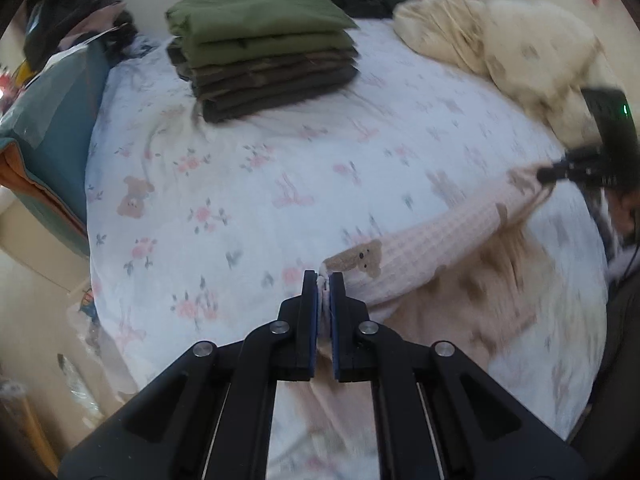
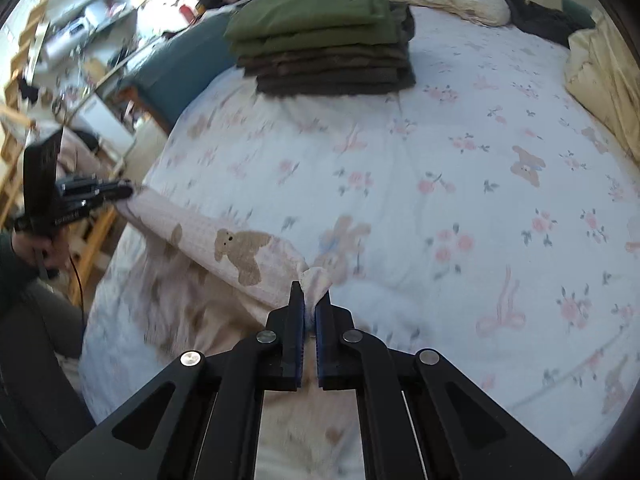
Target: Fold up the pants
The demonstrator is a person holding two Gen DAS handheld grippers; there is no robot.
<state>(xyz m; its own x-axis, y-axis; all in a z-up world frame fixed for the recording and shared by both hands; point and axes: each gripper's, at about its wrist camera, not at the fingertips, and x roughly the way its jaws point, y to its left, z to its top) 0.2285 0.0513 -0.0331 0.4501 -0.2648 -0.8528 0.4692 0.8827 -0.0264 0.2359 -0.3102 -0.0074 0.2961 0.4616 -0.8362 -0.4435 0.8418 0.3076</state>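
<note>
Early stage: left gripper (image 1: 325, 280) and right gripper (image 2: 311, 292) each clamped on pants (image 1: 432, 248) edge, stretched between them above bed (image 1: 240, 184); folds all remain.

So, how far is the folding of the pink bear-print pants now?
Done: a stack of folded green and brown garments sits on the floral bedsheet. In hand: the left claw and the right claw are each shut on one end of the pink bear-print pants, stretched between them. Left: these pants show no finished fold yet and are not on the stack.
</note>
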